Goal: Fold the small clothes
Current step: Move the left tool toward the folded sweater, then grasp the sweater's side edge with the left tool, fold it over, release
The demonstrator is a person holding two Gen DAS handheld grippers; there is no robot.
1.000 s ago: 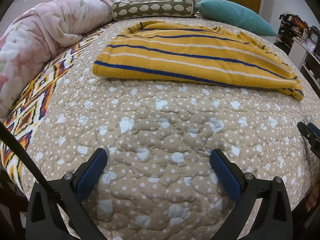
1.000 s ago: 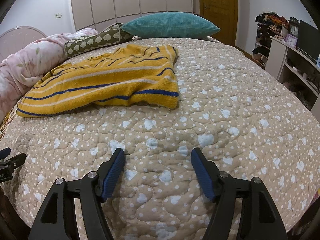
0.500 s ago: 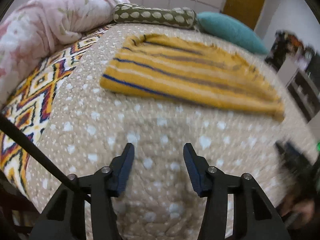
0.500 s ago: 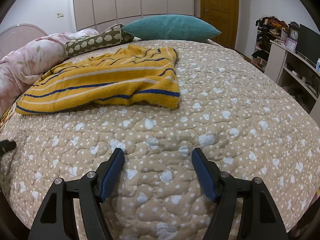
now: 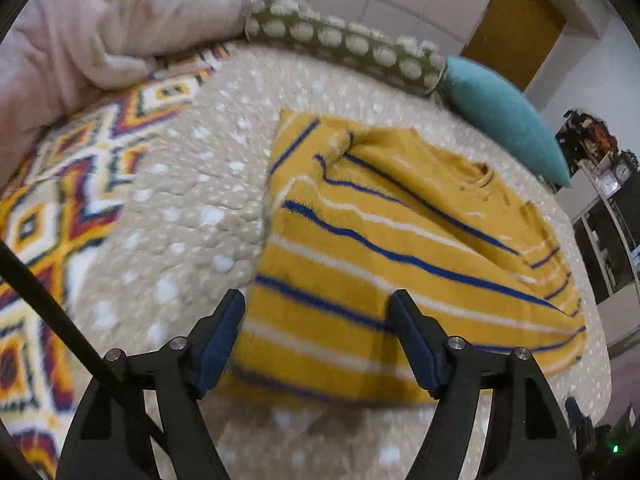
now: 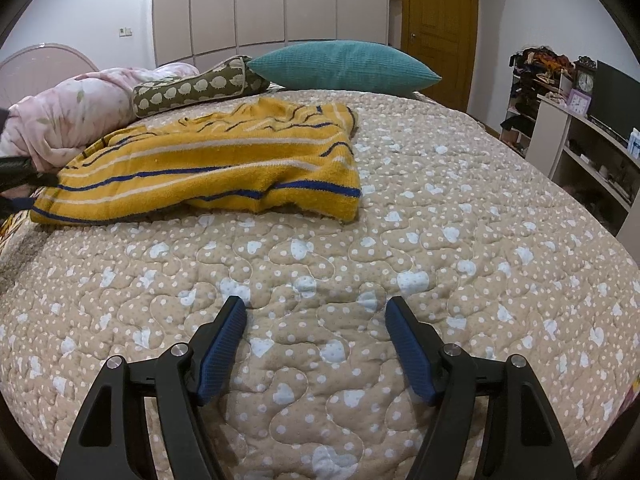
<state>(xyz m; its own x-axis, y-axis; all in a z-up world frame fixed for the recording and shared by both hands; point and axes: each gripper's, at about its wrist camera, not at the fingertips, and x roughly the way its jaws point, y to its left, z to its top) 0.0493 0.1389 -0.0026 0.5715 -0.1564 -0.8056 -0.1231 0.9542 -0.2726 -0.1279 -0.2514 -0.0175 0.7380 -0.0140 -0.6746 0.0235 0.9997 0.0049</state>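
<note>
A yellow sweater with blue and white stripes [image 5: 392, 240] lies folded over on the beige quilted bed [image 5: 192, 208]. My left gripper [image 5: 318, 322] is open and hovers right over the sweater's near left corner, its fingers spanning the hem. In the right wrist view the sweater [image 6: 208, 164] lies at the far left of the bed. My right gripper [image 6: 316, 320] is open and empty above bare quilt, well short of the sweater. The left gripper [image 6: 18, 184] shows at the left edge there, by the sweater's corner.
A pink floral duvet [image 5: 104, 20], a green patterned bolster [image 6: 192, 92] and a teal pillow [image 6: 344, 66] lie at the bed's head. A patterned blanket [image 5: 52, 216] lies at left. Shelves and a TV [image 6: 592, 120] stand at right.
My left gripper has moved forward over the sweater's near corner, narrowing then widening again. My right gripper has barely moved and stays open.
</note>
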